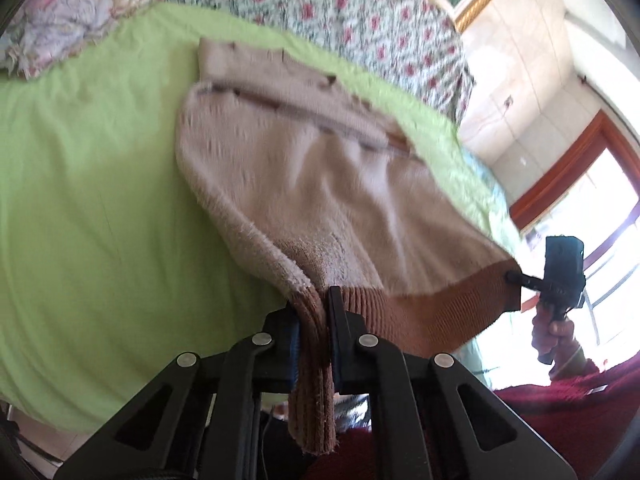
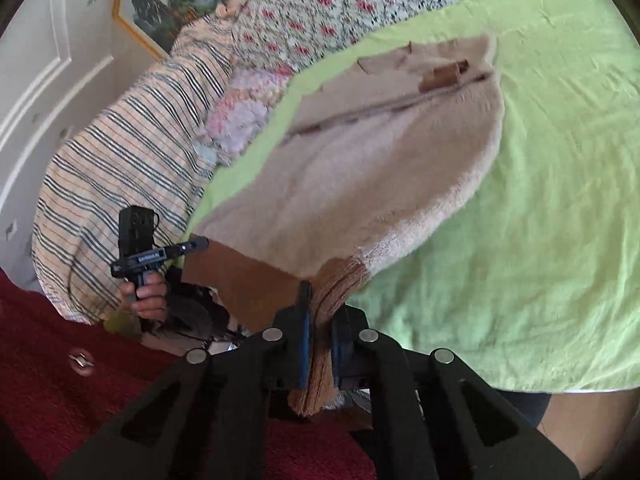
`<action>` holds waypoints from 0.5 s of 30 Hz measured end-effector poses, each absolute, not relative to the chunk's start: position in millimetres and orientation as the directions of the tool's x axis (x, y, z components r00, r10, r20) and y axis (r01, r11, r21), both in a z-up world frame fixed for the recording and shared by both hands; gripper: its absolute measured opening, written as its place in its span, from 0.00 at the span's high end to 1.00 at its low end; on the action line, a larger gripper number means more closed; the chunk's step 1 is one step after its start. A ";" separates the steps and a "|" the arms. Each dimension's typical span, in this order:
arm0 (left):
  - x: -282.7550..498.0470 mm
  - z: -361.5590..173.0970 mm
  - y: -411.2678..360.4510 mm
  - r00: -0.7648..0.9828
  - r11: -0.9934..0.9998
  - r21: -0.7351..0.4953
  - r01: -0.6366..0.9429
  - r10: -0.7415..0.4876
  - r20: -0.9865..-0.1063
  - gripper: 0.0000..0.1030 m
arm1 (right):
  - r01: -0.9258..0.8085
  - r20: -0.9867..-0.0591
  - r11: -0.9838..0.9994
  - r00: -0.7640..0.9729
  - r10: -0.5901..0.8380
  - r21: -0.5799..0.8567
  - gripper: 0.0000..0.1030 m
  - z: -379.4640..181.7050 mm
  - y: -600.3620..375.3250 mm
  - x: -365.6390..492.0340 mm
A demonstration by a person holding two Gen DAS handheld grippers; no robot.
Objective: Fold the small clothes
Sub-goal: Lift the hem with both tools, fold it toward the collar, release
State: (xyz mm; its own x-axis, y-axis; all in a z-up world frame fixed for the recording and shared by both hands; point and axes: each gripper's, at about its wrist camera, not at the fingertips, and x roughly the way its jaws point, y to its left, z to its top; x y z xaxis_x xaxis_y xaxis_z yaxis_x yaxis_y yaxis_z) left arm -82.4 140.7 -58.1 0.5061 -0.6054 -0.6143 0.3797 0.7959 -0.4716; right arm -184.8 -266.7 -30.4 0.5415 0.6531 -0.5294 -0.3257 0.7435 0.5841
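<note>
Left hand-held gripper (image 1: pixel 316 320) pinches the brown ribbed hem at one corner of the beige sweater (image 1: pixel 304 168); right hand-held gripper (image 2: pixel 320 320) pinches the hem at the other corner. Hem end lifted off the green sheet (image 1: pixel 100 200) at the bed's near edge. Far end of sweater lies flat on the sheet, short of the floral quilt (image 1: pixel 360 12).
</note>
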 end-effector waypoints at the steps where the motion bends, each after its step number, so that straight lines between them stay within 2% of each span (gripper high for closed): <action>1: -80.8 -51.4 142.5 0.521 0.797 -0.476 0.373 -0.604 -0.603 0.90 | -0.333 -0.516 0.740 0.551 0.656 0.585 0.91 -26.4 -269.3 -181.0; 10: -10.1 10.1 153.5 0.676 0.790 -0.517 0.329 -0.580 -0.455 0.93 | -0.320 -0.418 0.760 0.683 0.599 0.566 0.91 14.5 -302.3 -102.9; 15: 59.3 36.7 131.4 0.709 0.800 -0.487 0.349 -0.565 -0.421 0.93 | -0.282 -0.413 0.796 0.734 0.538 0.535 0.91 31.7 -313.6 -34.3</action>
State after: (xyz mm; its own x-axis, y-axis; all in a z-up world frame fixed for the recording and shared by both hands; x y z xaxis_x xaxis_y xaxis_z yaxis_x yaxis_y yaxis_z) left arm 59.3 131.4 36.7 0.7091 -0.5654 -0.4212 0.3488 0.8005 -0.4874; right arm -34.3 -313.6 31.7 0.7343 0.5385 -0.4133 -0.2824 0.7960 0.5354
